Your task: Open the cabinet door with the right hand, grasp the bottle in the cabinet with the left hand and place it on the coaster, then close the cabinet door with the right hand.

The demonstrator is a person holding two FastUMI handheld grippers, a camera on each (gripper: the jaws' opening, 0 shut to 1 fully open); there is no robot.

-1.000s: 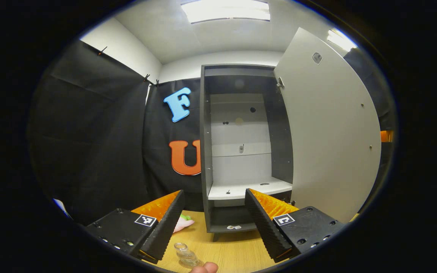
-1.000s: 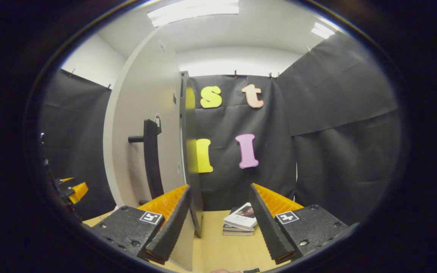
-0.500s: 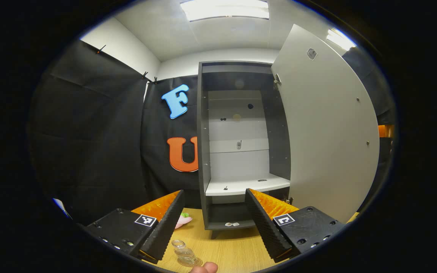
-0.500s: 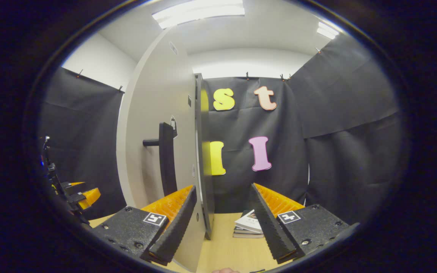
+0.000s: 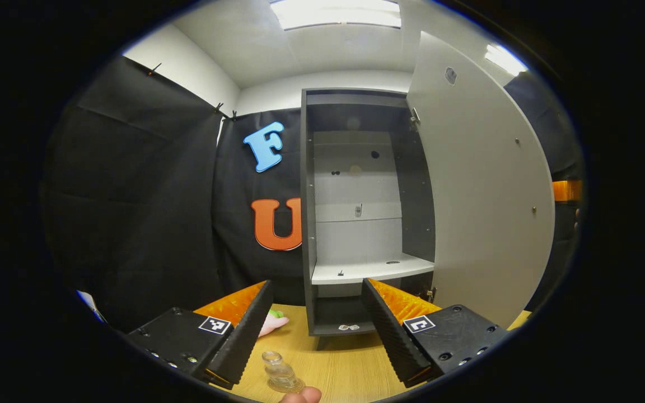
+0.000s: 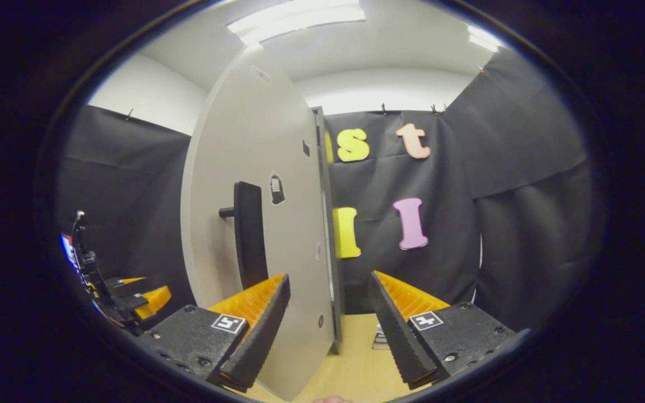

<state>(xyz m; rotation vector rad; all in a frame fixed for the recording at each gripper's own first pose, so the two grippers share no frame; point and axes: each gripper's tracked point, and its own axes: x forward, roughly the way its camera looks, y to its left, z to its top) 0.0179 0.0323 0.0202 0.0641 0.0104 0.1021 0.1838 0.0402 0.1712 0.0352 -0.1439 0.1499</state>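
The bottle stood on its coaster on the desk, just ahead of the left tool, whose fingers were spread and empty. The cabinet shelves were bare, so 2 steps looked done. The door was still open (handle facing the right tool, spread too, gripping nothing); closing remained.

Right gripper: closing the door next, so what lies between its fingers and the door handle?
Nothing: right gripper view shows right gripper open, door handle beyond.
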